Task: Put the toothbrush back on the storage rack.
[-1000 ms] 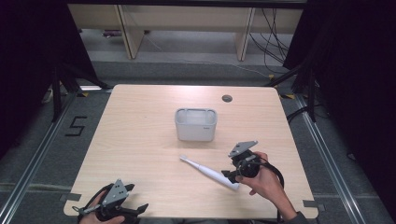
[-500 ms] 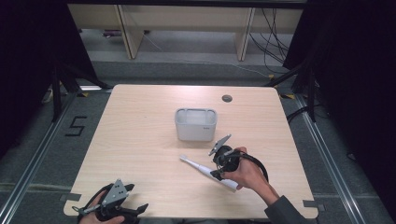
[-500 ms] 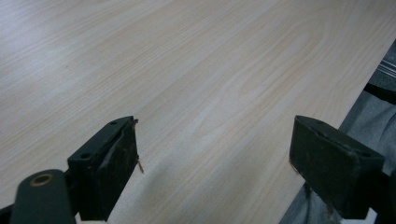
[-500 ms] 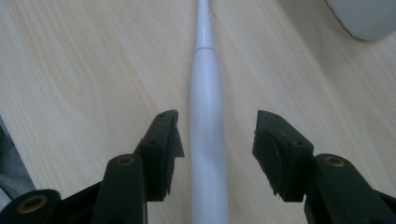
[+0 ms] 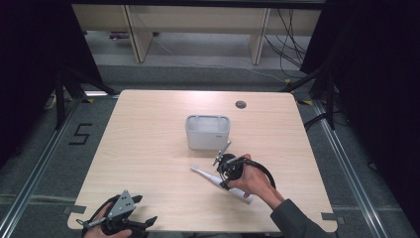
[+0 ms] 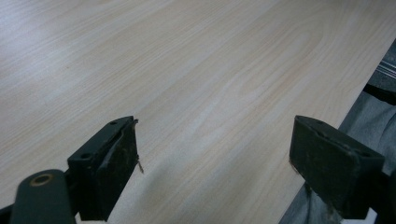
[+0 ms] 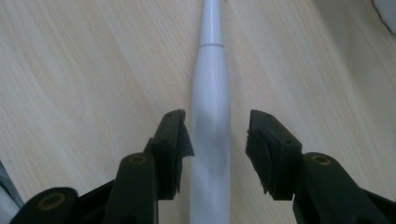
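Note:
A white electric toothbrush [image 5: 204, 174] lies on the wooden table [image 5: 148, 144], its head pointing to the far left. My right gripper [image 5: 224, 177] is lowered over its handle. In the right gripper view [image 7: 217, 126] the handle [image 7: 211, 93] runs up between the two black jaws, with a thin gap on each side. Those jaws have just been closing around the handle and do not press on it. My left gripper [image 5: 143, 210] rests at the table's near left corner, held by a hand. Its jaws [image 6: 215, 154] stand wide open over bare wood.
A white rectangular container [image 5: 208, 131] stands in the middle of the table, just beyond the right gripper; its corner [image 7: 385, 11] shows in the right gripper view. A round cable hole [image 5: 240, 104] sits near the far edge. Shelving and cables lie beyond the table.
My right hand has moved left from the handle's near end to over its middle and dropped slightly. Its jaws have narrowed around the toothbrush. The left gripper has not moved.

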### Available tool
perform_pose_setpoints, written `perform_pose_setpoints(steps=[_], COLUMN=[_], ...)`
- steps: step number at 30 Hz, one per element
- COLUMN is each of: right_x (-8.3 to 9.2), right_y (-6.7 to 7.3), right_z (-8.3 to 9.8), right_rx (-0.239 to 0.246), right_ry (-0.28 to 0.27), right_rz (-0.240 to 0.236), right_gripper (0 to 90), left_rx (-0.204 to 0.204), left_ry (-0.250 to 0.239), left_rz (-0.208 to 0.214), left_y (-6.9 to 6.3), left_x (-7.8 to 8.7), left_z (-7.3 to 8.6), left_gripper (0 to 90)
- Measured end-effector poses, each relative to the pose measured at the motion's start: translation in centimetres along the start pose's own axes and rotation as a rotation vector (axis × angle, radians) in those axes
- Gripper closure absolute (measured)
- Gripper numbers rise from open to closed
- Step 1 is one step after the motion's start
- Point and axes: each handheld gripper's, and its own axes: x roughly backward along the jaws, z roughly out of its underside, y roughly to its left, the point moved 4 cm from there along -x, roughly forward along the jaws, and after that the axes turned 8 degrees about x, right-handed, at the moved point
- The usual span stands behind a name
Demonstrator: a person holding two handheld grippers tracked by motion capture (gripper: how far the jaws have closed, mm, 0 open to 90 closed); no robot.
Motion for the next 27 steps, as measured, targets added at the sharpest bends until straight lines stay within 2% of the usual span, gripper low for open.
perform_pose_setpoints(steps=[1, 2, 4, 5, 6, 9, 10, 11, 14, 15, 16, 17, 19, 20, 21, 22, 25, 26, 27], right_x=[-0.1, -0.2, -0.4, -0.7, -0.7, -1.1, -1.3, -1.5, -1.6, -1.8, -1.9, -2.0, -2.2, -2.2, -2.5, -2.5, -2.7, -2.7, -2.7], right_y=[-0.1, 0.0, -0.1, -0.2, 0.1, 0.0, -0.2, -0.1, -0.2, -0.3, -0.5, -0.5, -0.5, -0.5, -0.4, -0.3, -0.3, -0.3, -0.3], right_z=[-0.1, -0.1, -0.3, -0.5, -0.6, -0.8, -0.8, -0.8, -0.8, -0.8, -0.8, -0.8, -0.9, -0.9, -1.1, -1.2, -1.3, -1.4, -1.4], right_rx=[0.008, 0.006, 0.005, 0.028, 0.001, 0.01, 0.026, 0.012, 0.016, 0.004, 0.027, 0.005, 0.011, 0.011, 0.004, -0.009, 0.0, 0.007, 0.007], right_ry=[0.008, 0.018, 0.035, 0.039, 0.053, 0.074, 0.077, 0.087, 0.105, 0.109, 0.11, 0.137, 0.15, 0.15, 0.149, 0.162, 0.174, 0.179, 0.179], right_rz=[-0.003, -0.004, -0.006, -0.018, -0.029, -0.034, -0.039, -0.044, -0.046, -0.041, -0.045, -0.035, -0.05, -0.05, -0.065, -0.071, -0.069, -0.069, -0.069], right_gripper=[57.4, 57.9, 58.6, 59.7, 60.0, 61.0, 61.1, 61.3, 61.6, 61.9, 62.0, 62.5, 62.8, 62.8, 63.6, 63.6, 65.0, 65.3, 65.3], left_rx=[-0.025, -0.026, -0.018, -0.02, -0.02, -0.022, -0.011, -0.021, -0.008, -0.02, 0.004, -0.038, -0.052, -0.052, -0.034, -0.01, -0.031, -0.011, -0.011], left_ry=[0.026, 0.025, 0.021, 0.022, 0.013, 0.023, 0.011, 0.023, -0.001, 0.005, -0.011, 0.016, 0.01, 0.01, 0.022, 0.011, 0.009, 0.012, 0.012], left_rz=[-0.009, -0.01, -0.01, -0.01, -0.008, -0.01, 0.002, -0.008, -0.004, -0.011, 0.002, -0.02, -0.024, -0.024, -0.009, 0.001, -0.011, 0.004, 0.004], left_y=[0.2, 0.2, 0.1, 0.2, 0.2, 0.1, 0.0, 0.1, 0.0, 0.1, -0.1, 0.3, 0.4, 0.4, 0.2, 0.0, 0.1, 0.0, 0.0], left_x=[0.2, 0.2, 0.1, 0.1, 0.1, 0.1, 0.0, 0.1, -0.1, 0.0, -0.1, 0.1, 0.1, 0.1, 0.1, 0.1, 0.0, 0.1, 0.1], left_z=[0.0, 0.0, 0.0, 0.0, 0.0, 0.0, 0.0, 0.0, 0.0, 0.0, 0.0, -0.1, -0.1, -0.1, 0.0, 0.0, 0.0, 0.0, 0.0], left_gripper=[14.7, 14.7, 14.7, 14.7, 14.7, 14.7, 14.7, 14.7, 14.7, 14.7, 14.8, 14.7, 14.8, 14.7, 14.7, 14.7, 14.7, 14.7, 14.7])
